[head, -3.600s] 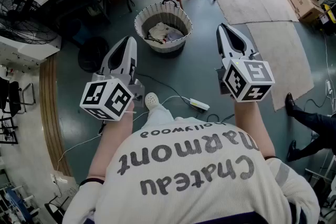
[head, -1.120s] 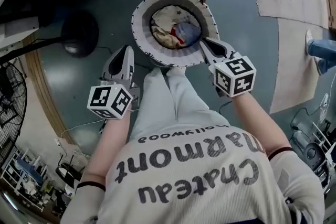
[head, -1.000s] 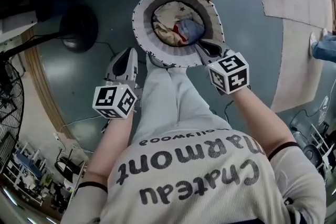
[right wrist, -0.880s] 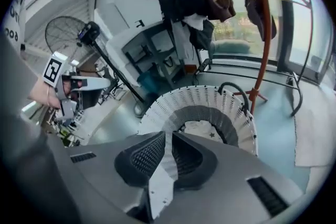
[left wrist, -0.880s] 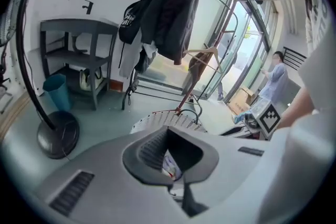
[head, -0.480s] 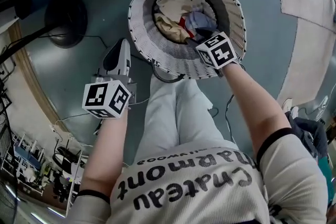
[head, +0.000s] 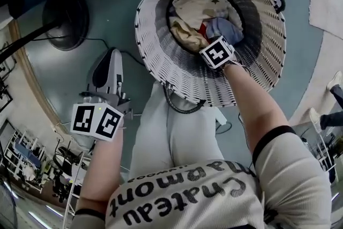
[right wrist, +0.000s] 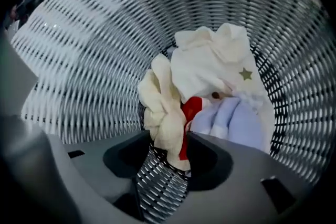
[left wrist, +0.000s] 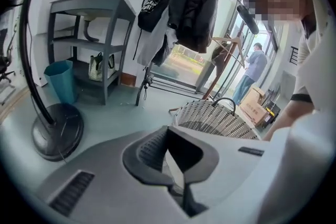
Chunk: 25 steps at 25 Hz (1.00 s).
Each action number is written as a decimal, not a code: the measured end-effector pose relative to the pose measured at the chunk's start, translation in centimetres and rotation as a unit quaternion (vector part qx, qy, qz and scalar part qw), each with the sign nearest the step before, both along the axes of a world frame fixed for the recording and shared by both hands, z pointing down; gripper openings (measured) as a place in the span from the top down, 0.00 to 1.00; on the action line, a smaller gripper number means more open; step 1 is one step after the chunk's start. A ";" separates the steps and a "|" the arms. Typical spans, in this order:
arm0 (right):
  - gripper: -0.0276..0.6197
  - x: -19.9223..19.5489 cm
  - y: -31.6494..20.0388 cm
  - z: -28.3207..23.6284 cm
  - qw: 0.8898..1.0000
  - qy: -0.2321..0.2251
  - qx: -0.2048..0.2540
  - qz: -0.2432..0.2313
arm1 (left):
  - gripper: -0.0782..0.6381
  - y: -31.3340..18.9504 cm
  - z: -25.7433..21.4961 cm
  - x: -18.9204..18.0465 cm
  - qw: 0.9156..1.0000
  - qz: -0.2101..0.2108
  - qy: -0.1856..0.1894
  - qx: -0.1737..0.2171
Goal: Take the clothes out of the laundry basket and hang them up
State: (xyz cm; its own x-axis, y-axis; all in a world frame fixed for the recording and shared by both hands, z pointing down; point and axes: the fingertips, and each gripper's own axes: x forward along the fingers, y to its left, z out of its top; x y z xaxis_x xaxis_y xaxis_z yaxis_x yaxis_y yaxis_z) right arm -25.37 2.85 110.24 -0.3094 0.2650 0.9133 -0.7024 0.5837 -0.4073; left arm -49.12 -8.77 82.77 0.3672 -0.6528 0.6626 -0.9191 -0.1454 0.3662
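Note:
The white wicker laundry basket (head: pixel 177 61) stands on the floor in front of my legs. Inside it lies a heap of clothes: a cream piece with a star (head: pixel 198 5), something red, and a pale blue piece (head: pixel 224 29). My right gripper (head: pixel 213 45) reaches down inside the basket, and its jaws are opening. In the right gripper view a cream fold (right wrist: pixel 165 113) hangs between the jaws of the right gripper (right wrist: pixel 168 139), and the pads do not press on it. My left gripper (head: pixel 109 53) stays outside the basket at its left, shut and empty.
A black round fan base (head: pixel 67 10) lies left of the basket, and a black cable (head: pixel 182 107) curls at its near side. The left gripper view shows a grey shelf unit (left wrist: pixel 89 44), a blue bin (left wrist: pixel 62 81) and a rack with dark garments (left wrist: pixel 191 8).
My right gripper has gone from the basket's near rim down into the basket and its jaws have parted around the cream cloth. The basket looks nearer. The left gripper stays shut beside it.

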 end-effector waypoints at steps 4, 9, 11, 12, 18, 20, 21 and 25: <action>0.61 0.0 0.1 2.0 0.999 0.006 -0.011 0.037 | 0.88 0.1 0.9 -0.7 1.000 -0.013 -0.001 0.009; 0.86 -0.1 -0.1 1.7 0.998 0.022 0.005 0.061 | 0.88 0.3 0.3 -1.8 0.999 -0.036 -0.004 0.026; 0.89 -0.5 -0.4 0.4 0.998 0.021 0.012 0.058 | 0.88 0.2 -0.9 -1.3 0.999 -0.025 0.007 0.045; 0.89 -0.6 -0.4 -0.7 0.998 0.018 0.015 0.057 | 0.88 0.2 -1.9 -0.6 0.998 -0.011 0.016 0.058; 0.91 1.0 -0.6 -11.6 0.994 -0.008 0.040 0.098 | 0.88 -1.9 -11.9 2.6 0.992 0.019 0.068 0.109; 0.91 2.4 -1.2 -16.1 0.989 -0.014 0.050 0.136 | 0.88 -2.9 -15.6 3.2 0.988 0.014 0.085 0.129; 0.91 3.2 -1.5 -18.4 0.987 -0.016 0.060 0.145 | 0.88 -3.3 -17.4 3.6 0.985 0.014 0.095 0.140; 0.91 5.0 -1.9 -28.6 0.986 -0.035 0.109 0.123 | 0.69 -4.2 -24.4 4.9 0.977 0.028 0.134 0.161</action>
State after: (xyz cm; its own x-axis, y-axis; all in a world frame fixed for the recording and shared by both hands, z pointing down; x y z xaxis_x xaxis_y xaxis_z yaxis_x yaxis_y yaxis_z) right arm -20.39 0.99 81.61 -0.4035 -0.0259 0.9146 -0.8087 0.4777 -0.3432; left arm -44.23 -12.94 58.34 0.5395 -0.7863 0.3011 -0.7846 -0.3396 0.5188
